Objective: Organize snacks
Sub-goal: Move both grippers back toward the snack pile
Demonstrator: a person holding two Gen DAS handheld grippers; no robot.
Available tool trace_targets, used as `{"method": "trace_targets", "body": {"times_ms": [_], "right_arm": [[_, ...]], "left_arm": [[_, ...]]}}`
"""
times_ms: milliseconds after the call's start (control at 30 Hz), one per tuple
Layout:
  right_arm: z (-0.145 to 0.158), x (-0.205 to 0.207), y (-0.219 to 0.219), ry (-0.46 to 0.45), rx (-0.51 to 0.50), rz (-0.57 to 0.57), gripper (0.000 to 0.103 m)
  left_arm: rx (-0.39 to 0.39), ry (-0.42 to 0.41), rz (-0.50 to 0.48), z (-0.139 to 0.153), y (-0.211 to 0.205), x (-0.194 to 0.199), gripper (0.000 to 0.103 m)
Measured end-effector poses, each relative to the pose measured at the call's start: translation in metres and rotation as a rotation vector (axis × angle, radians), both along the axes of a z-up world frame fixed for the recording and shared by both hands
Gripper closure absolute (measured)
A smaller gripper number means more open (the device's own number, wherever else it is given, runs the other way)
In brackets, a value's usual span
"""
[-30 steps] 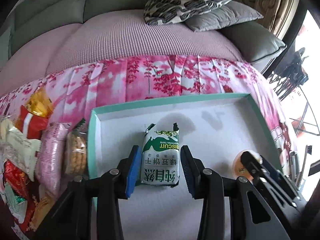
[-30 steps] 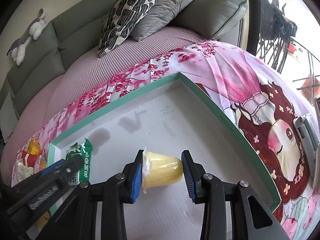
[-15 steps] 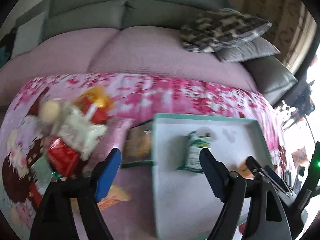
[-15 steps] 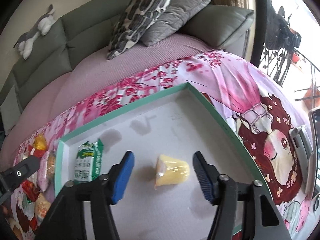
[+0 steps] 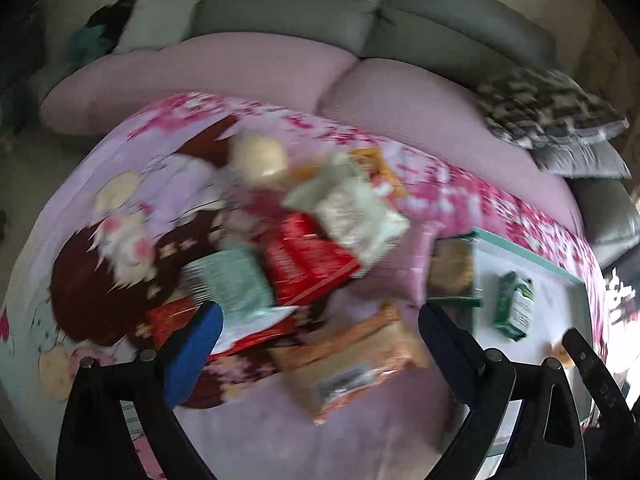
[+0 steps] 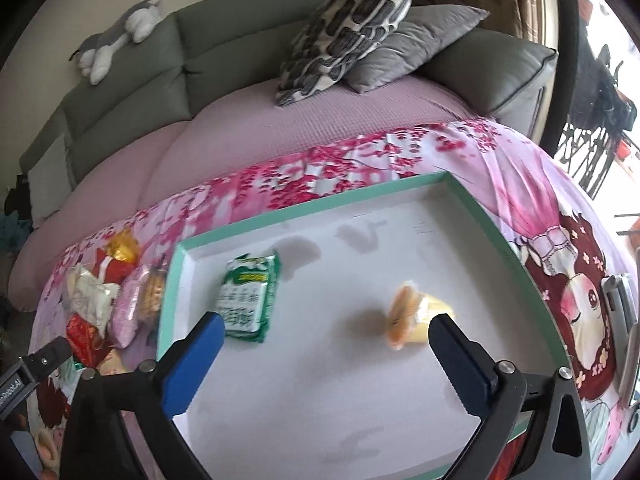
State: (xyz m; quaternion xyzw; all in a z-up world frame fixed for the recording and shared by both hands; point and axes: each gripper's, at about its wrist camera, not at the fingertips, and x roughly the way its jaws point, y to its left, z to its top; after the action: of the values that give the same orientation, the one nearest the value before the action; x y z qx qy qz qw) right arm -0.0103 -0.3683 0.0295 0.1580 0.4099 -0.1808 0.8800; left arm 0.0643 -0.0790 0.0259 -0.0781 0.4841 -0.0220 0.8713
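Observation:
My left gripper hangs over a blurred pile of snacks on the pink cloth, its jaws opening and gripping nothing. An orange packet lies below the gap, with a red packet and a white packet beyond. My right gripper is above the teal-rimmed tray, jaws opening, nothing held. In the tray lie a green biscuit packet and a yellow jelly cup on its side, just ahead of the right finger.
A grey sofa with a patterned pillow and a plush toy runs behind the table. A silver device lies near the table's right edge. More snacks are heaped left of the tray.
Both grippers opened. The left let go of the green biscuit packet in the tray and swung left over the snack pile. The right released the jelly cup and drew back.

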Motion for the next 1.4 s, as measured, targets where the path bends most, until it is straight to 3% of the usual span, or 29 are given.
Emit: {"method": "trace_targets", "body": {"times_ms": [267,400,667,833,1200,1400], "right_arm": [[0.009,0.003,0.042,-0.051,0.044,0.087,0.000],[0.009,0.008,0.061,-0.065,0.085,0.137,0.000],[0.013,0.013,0.102,-0.089,0.066,0.217,0.000],[0.014,0.018,0.132,-0.107,0.093,0.278,0.000],[-0.022,0.037,0.175,0.033,0.087,0.343,0.000],[-0.033,0.043,0.185,0.074,0.095,0.347,0.003]], "left_arm": [[-0.101,0.041,0.157,-0.010,0.069,-0.011,0.004],[-0.088,0.011,0.218,-0.007,0.096,-0.016,0.004],[-0.090,0.001,0.280,-0.007,0.137,-0.016,0.004],[-0.056,-0.005,0.302,-0.005,0.150,-0.018,0.004],[-0.018,0.107,0.311,-0.034,0.146,-0.001,0.004],[-0.051,0.140,0.330,-0.042,0.142,0.010,0.004]]}}
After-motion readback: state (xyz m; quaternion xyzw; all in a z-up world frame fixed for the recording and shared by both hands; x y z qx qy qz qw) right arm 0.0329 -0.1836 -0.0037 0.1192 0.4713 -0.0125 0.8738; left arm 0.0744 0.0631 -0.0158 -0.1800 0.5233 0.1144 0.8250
